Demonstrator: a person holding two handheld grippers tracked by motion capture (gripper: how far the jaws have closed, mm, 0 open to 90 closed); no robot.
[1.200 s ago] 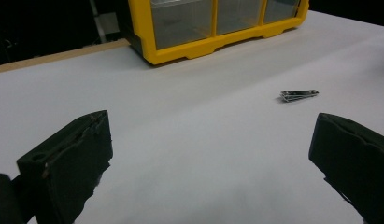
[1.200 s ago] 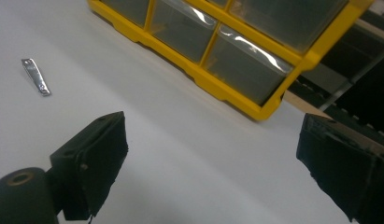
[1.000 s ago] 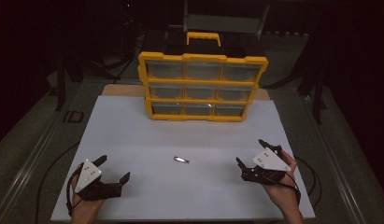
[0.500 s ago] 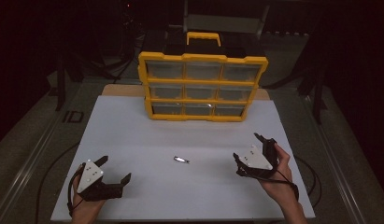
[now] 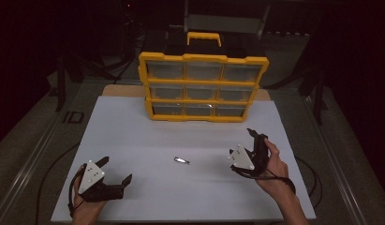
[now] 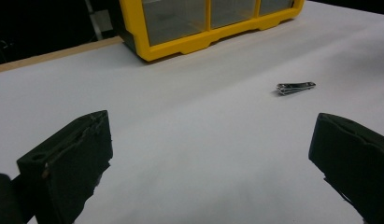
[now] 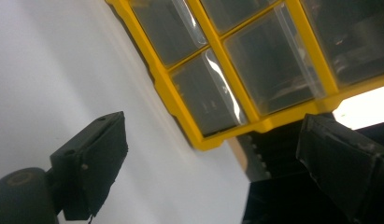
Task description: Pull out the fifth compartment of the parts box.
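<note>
**Dark room, white sheet, one tiny clipper**

Room's basically black past the white sheet (image 5: 134, 140), so the background gear is hard to make out. The yellow drawer cabinet (image 5: 203, 88) sits at the far edge; can't tell what's in the drawers. The nail clipper (image 5: 181, 161) lies flat mid-sheet, between both grippers, touching neither. Left gripper (image 5: 116, 169) rests low, jaws wide apart, empty. Right gripper (image 5: 246, 146) is tilted up, gaping too, nothing in it; its view cuts the cabinet off.

jaws wide apart | nail clipper (image 6: 295, 87) ahead | yellow organizer (image 6: 203, 23) beyond
</note>
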